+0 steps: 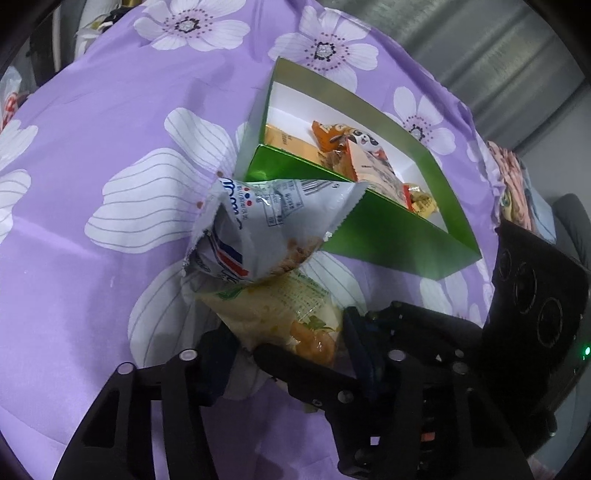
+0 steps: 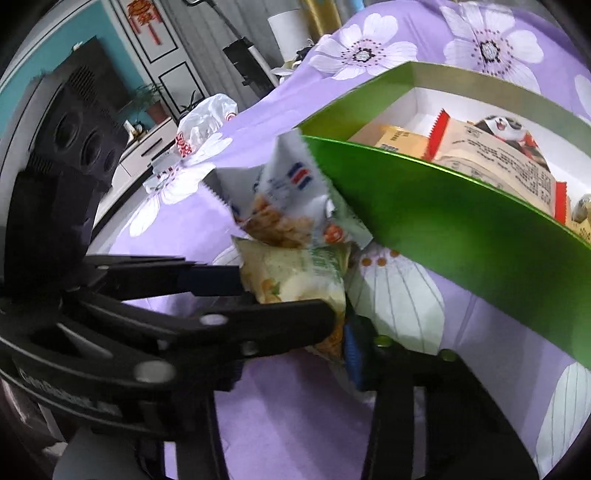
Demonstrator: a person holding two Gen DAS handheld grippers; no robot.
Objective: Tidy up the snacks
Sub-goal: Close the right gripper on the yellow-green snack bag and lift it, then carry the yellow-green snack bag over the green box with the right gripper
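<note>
Two claws meet over one yellowish snack packet (image 1: 280,314) that lies on the purple sheet (image 1: 92,110) printed with big white flowers. The left claw (image 1: 284,347) has its dark fingers closed against the near end of that packet, and the right claw (image 2: 291,328), seen best from its own camera, pinches the same packet from the other side, so both are gripping it. Leaning on top of it is a white snack bag (image 1: 258,229) with blue and red stripes, its far corner resting against the green box (image 1: 388,229). That box sits just beyond the packets, shiny green outside and white inside, with its top open. In it lie several wrapped snacks: an orange packet (image 1: 325,133), a pale yellow one (image 1: 284,142), and a cream packet with a panda picture (image 2: 495,147) and red crimped ends. The sheet is creased in places and covers the whole surface up to its far edge. Past that edge, from the right camera, stands a teal wall (image 2: 110,44), a red hanging knot ornament (image 2: 142,18), panelled doors, a small potted plant (image 2: 153,99) on a white cabinet (image 2: 147,147), and a white plastic bag (image 2: 203,118) with red print lying at the sheet's border. From the left camera a grey ribbed wall (image 1: 480,48) rises behind the surface.
</note>
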